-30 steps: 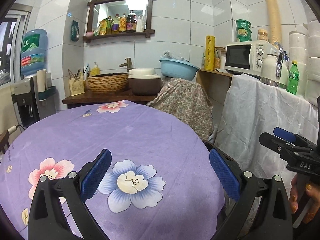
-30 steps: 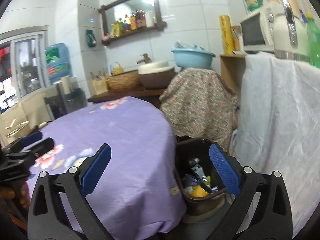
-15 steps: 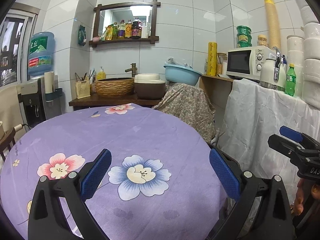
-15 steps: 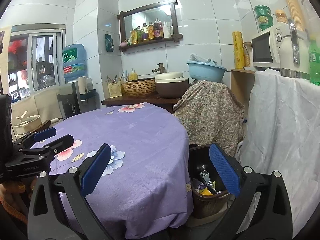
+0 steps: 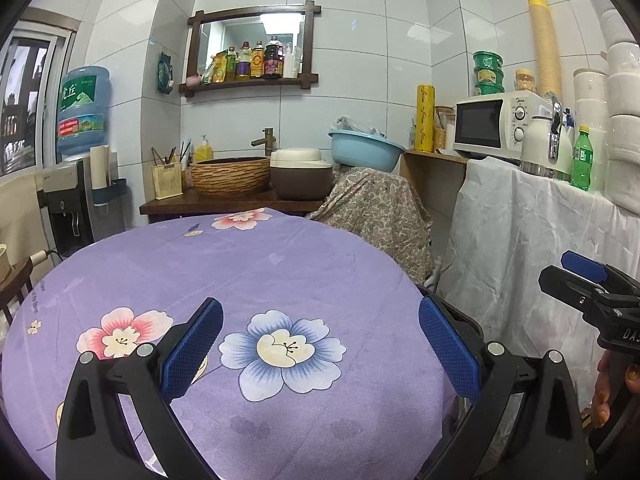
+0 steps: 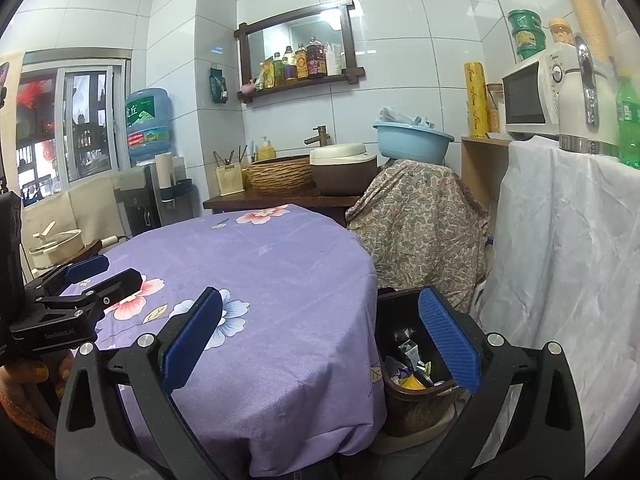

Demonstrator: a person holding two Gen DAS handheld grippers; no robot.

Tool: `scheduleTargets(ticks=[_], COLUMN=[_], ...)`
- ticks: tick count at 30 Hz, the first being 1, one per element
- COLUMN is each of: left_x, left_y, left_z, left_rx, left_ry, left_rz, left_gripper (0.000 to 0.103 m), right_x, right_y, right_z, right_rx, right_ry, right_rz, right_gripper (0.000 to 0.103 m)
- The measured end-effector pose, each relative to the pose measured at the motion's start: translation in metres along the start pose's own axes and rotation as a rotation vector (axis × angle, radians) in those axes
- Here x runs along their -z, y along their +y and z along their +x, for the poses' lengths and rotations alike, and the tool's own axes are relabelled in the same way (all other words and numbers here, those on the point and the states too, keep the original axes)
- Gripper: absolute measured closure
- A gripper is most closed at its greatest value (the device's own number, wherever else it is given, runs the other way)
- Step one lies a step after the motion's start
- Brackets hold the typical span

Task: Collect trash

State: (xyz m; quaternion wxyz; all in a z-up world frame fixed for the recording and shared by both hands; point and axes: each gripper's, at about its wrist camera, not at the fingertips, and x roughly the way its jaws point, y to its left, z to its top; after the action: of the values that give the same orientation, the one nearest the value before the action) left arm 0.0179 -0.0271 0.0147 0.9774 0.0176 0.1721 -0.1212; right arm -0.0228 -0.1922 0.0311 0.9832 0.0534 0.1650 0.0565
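**Two empty grippers over a cleared desk, trash already in the bin**

Both grippers were held low at the near edge of the round desk [image 5: 256,264], which was covered in a purple flowered cloth. The left gripper [image 5: 320,344] had its blue-padded fingers [image 5: 192,346] spread wide with nothing between them, and the right gripper [image 6: 320,344] was released in the same way, also carrying nothing. In the right wrist view the left gripper showed at the far left, hovering above the cloth without touching it.

No trash could be seen anywhere on the visible part of the cloth. The trash [image 6: 412,364] that was in view, crumpled wrappers and something yellow, lay inside the dark bin [image 6: 416,408] on the floor, just beside the desk's right edge and below the right gripper's right finger.

Judging from this, the collecting step looked finished or very nearly so, with both hands in a resting pose after a drop. If any piece remained, it was outside these views, so the next move would call for scanning the hidden near edge of the desk and the floor by the bin before closing on anything. Otherwise the sensible move was simply to draw both grippers back.
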Motion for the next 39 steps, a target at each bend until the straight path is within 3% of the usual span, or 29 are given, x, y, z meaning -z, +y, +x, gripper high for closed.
scheduleTargets(ticks=[39], left_x=[0.002], left_y=[-0.0083], left_z=[0.0008], left_rx=[0.014], left_ry=[0.012], left_rz=[0.011], left_gripper=[0.006], right_x=[0.0041], right_y=[0.0005], right_z=[0.0006], right_rx=[0.001], right_ry=[0.01], right_rz=[0.011], right_gripper=[0.006])
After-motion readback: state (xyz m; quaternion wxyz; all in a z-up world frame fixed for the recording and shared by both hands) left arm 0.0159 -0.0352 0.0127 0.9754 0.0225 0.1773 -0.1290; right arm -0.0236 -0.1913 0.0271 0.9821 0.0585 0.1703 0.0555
